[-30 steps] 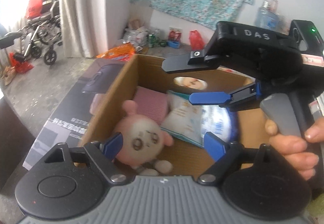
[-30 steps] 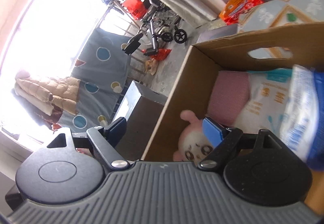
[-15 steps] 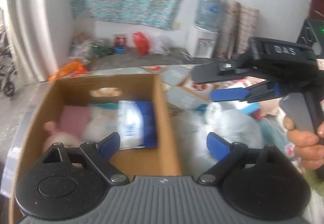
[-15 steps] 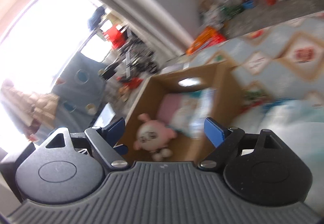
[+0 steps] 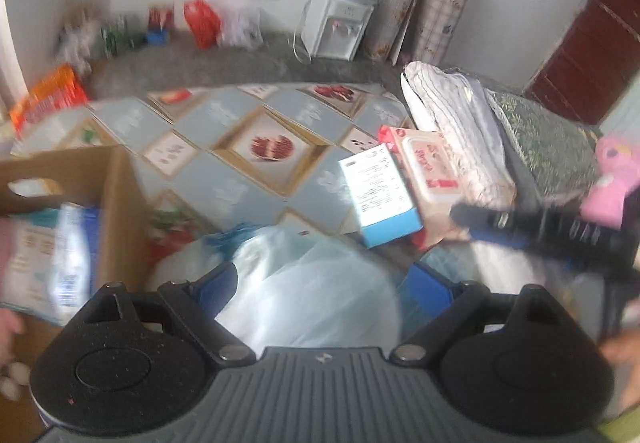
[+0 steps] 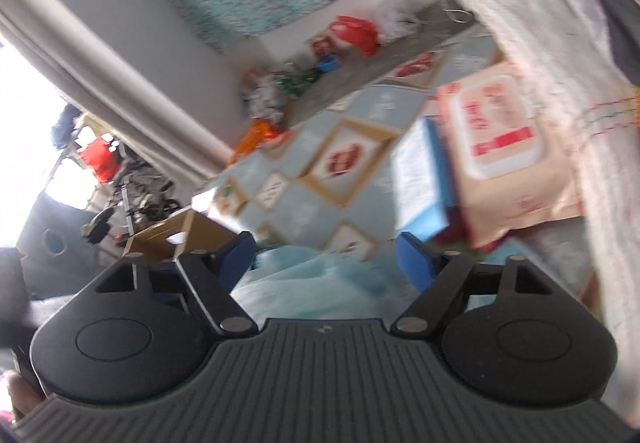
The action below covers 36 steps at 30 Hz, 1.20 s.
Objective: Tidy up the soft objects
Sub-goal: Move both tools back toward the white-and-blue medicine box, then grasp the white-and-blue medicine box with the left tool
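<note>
Pink plush (image 5: 610, 179) shows only in left view; right misses it

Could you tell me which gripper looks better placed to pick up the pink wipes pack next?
Probably the right gripper: the wipes pack lies just ahead of its empty, closing jaws. The left gripper hangs over the plastic bag, farther off.

The cardboard box (image 5: 116, 179) sits left of the plastic bag (image 5: 312, 283); wipes pack (image 5: 428, 163) lies behind.
</note>
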{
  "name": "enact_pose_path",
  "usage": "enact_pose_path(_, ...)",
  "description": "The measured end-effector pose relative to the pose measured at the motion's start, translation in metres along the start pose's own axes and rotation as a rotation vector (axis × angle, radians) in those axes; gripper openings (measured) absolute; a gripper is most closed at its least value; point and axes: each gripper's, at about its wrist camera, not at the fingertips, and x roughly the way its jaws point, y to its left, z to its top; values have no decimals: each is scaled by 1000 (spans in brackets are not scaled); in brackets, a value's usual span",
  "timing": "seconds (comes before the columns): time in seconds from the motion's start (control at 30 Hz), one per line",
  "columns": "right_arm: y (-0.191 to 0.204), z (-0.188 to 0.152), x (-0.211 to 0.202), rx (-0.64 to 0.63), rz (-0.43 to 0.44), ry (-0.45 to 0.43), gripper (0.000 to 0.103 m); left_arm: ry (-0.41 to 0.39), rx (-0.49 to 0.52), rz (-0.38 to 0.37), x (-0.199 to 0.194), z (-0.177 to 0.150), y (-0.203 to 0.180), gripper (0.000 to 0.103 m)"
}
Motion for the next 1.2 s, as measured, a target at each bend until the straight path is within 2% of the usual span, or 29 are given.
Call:
enact_pose_path(0.07, -12, 8, 10, 9, -26, -3, 62, 22, -37, -8, 19, 14, -4, 93)
enact_pose_path(0.17, -30, 23, 29, 23, -47, 1, 53, 23, -71, 24, 44, 31, -9, 93)
enact_pose_path(0.27, -42, 34, 55, 24, -65, 33, 49, 75, -129, 25, 73, 45, -10, 93)
enact_pose_path(0.47, -47, 44, 99, -31, -131, 97, 50, 130, -199, 22, 113, 60, -7, 93)
enact_pose_path(0.73, -42, 44, 124, -95, -143, 154, 48, 202, -177, -5, 153, 75, -21, 93)
enact_pose_path(0.8, -42, 42, 129, -113, -148, 166, 38, 216, -187, -8, 161, 76, -23, 93)
enact_pose_path(0.87, -42, 39, 134, -131, -168, 183, 22, 223, -186, -14, 168, 77, -27, 93)
enact_pose_path(0.97, -49, 34, 141, -120, -152, 213, 11, 245, -172, -16, 178, 76, -32, 93)
enact_pose_path(1.2, -50, 23, 139, -135, -127, 263, 13, 276, -122, 33, 197, 74, -41, 93)
